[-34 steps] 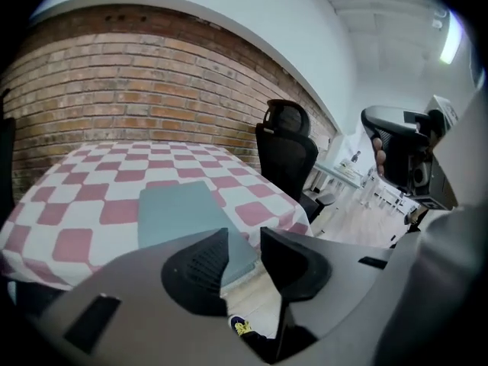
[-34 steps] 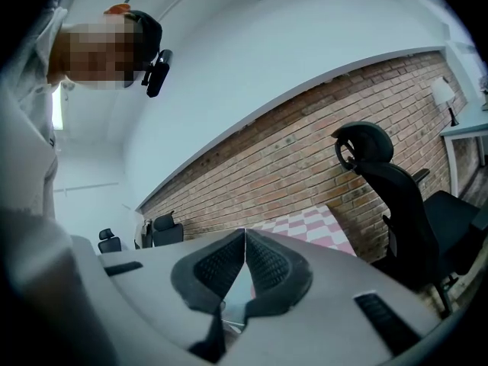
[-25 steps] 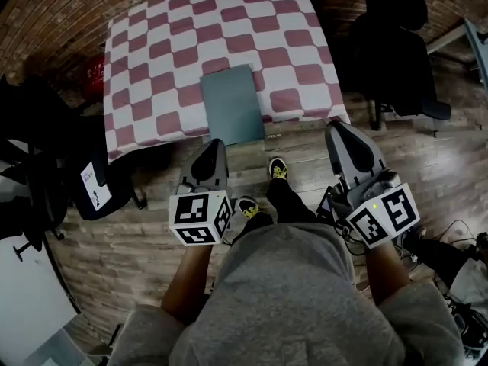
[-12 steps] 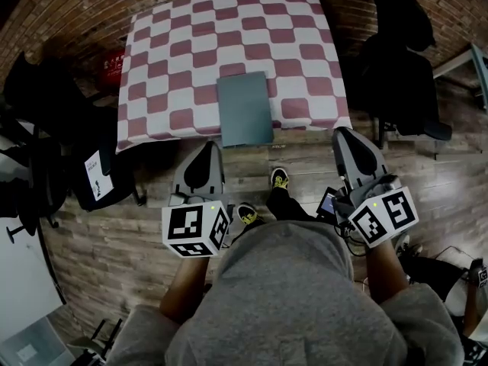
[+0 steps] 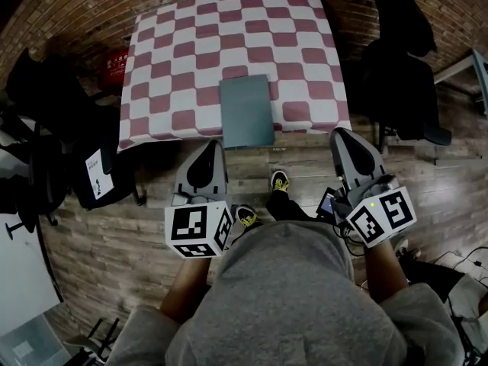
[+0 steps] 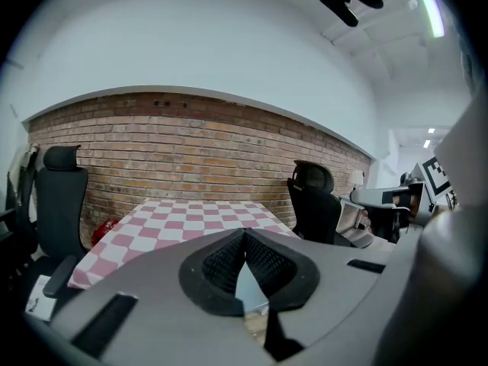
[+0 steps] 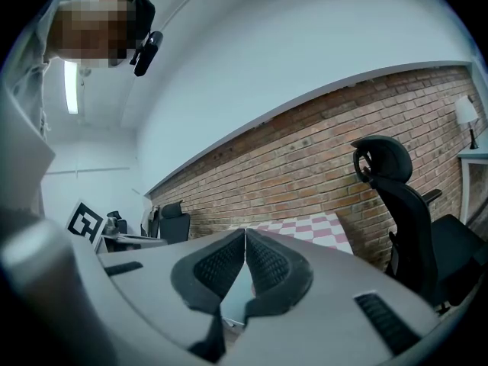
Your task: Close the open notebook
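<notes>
At far left, dark office chairs (image 5: pixel 42 136) crowded on the wooden floor (image 5: pixel 114 235), a white card (image 5: pixel 97 175) propped on one seat, something red (image 5: pixel 116 65) by the brick wall (image 5: pixel 69 14) behind.

Next, the left claw (image 5: pixel 214 144), held low over the floor just short of the counter (image 5: pixel 164 90), a marker cube (image 5: pixel 200 229) at its back end. Jaws pressed together at the tips in the left gripper view, gripping nothing, only a narrow wedge of gap below the meeting point. Aimed toward the counter, tips apart from it.

In the middle, the counter under a red-and-white checked cloth (image 5: pixel 290 44), and on it the notebook (image 5: pixel 246 111): closed, plain grey-green cover up, lying flat, long side running away from the person. Placed at the middle of the near edge, near end reaching just over that edge. Touched by neither claw.

Below it, two shoes (image 5: pixel 279 180) with yellow laces on the floor, between the two claws.

Then the right claw (image 5: pixel 340 133), level with the left one and likewise short of the counter, with a marker cube of its own behind. Jaws closed tip to tip in the right gripper view, empty too.

Far right, another black office chair (image 5: pixel 400 75) just beside the counter's right side.
</notes>
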Action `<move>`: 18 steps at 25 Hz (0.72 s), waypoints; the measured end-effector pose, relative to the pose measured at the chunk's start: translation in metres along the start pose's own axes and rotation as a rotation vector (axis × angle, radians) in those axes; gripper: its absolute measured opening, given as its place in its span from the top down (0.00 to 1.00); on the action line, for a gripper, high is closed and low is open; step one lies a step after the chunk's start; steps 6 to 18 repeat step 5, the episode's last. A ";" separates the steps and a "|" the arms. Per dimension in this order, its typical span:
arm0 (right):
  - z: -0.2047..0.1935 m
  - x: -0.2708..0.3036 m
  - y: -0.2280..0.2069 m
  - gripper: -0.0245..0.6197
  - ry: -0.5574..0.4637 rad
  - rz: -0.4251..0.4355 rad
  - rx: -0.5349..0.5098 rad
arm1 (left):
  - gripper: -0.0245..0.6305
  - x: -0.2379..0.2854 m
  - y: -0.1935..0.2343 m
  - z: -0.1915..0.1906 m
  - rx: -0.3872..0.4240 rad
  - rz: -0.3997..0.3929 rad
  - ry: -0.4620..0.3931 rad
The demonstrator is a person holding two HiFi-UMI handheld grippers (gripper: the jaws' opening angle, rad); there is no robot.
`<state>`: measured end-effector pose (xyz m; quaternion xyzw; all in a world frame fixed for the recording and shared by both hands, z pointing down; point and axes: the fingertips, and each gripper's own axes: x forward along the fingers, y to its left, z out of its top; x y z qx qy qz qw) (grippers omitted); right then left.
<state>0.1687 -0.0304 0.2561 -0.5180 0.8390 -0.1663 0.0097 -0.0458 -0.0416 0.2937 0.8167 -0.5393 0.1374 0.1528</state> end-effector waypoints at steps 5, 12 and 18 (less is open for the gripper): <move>0.001 0.002 -0.002 0.92 0.006 0.003 0.000 | 0.95 0.002 -0.002 0.003 -0.004 -0.003 -0.001; 0.001 0.002 -0.002 0.92 0.006 0.003 0.000 | 0.95 0.002 -0.002 0.003 -0.004 -0.003 -0.001; 0.001 0.002 -0.002 0.92 0.006 0.003 0.000 | 0.95 0.002 -0.002 0.003 -0.004 -0.003 -0.001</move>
